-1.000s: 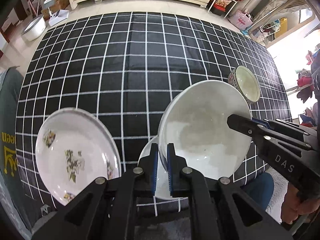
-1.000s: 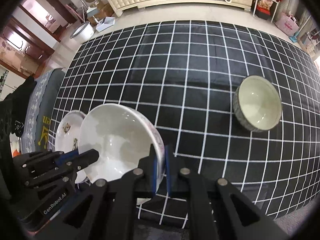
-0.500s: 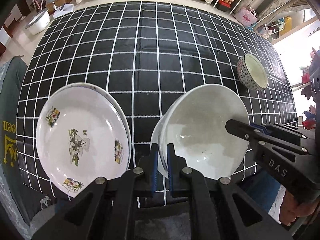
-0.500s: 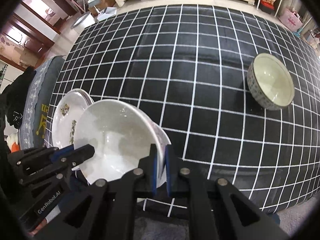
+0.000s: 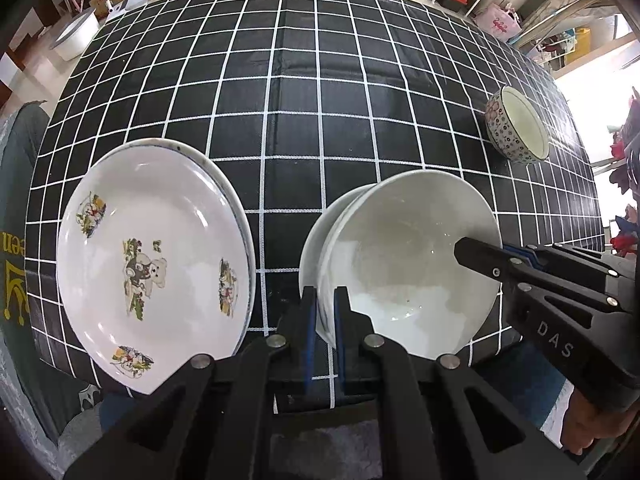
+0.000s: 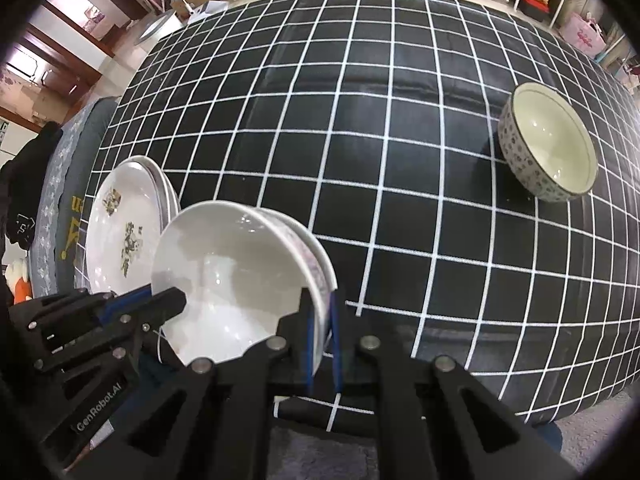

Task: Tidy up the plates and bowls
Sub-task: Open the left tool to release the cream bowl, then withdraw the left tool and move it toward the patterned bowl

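Left wrist view, lower centre: left gripper clamped on the near rim of a large white ceramic bowl; right gripper pinches its opposite rim, likely for steadiness. Mouth faces up, slightly tilted. Lower left: white bear-print plate. Upper right: small floral-patterned bowl, upright on black checked tablecloth.

— Where do I have free room on the table?

— The middle and far part of the checked tablecloth is bare, so my grippers can pass there.

— And what stands in my way?

— On the left, near the front edge, the stacked plates take the corner. Just beside them is the white bowl; my left gripper and right gripper both pinch its rim, so they close the passage over it. On the far right stands the patterned bowl, well apart from the rest.
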Demonstrator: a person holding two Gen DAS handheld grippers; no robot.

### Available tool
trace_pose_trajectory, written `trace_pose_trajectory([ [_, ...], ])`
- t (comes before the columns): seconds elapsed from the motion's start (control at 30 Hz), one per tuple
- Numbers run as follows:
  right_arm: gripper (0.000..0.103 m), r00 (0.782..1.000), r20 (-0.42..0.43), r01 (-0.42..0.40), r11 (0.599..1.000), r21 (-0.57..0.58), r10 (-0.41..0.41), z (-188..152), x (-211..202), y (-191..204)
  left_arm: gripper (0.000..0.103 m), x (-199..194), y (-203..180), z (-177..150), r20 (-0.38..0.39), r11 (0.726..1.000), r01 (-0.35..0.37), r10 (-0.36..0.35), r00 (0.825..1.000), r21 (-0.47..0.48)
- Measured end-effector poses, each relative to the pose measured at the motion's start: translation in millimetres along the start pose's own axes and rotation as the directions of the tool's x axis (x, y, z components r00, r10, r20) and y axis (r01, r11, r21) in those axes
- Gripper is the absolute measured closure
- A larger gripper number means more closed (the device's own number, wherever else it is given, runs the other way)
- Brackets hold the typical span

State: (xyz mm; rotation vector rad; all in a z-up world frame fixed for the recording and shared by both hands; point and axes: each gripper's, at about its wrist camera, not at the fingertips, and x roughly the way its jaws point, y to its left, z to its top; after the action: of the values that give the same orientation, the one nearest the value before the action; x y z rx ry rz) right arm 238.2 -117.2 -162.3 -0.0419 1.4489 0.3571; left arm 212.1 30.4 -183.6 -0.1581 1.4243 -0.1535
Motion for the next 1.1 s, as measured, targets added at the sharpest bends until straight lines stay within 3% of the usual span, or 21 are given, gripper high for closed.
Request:
trace_pose_trajectory([
  [0.47, 0.093, 0.999, 0.002, 0.050, 0.998, -0.042, -0.050, 1.7, 6.9, 10.3, 0.096, 8.7, -1.3, 1.0, -0.002, 1.000, -0.021, 0.021, 1.000, -0.004],
  [1.1, 0.093, 0.999, 0.043, 0.001, 1.000, -0.017, 0.000, -6.4, -21.9, -1.3, 0.096, -14.8, 1.4, -2.8, 0.047, 1.000, 0.023, -0.023, 0.999, 0.000],
])
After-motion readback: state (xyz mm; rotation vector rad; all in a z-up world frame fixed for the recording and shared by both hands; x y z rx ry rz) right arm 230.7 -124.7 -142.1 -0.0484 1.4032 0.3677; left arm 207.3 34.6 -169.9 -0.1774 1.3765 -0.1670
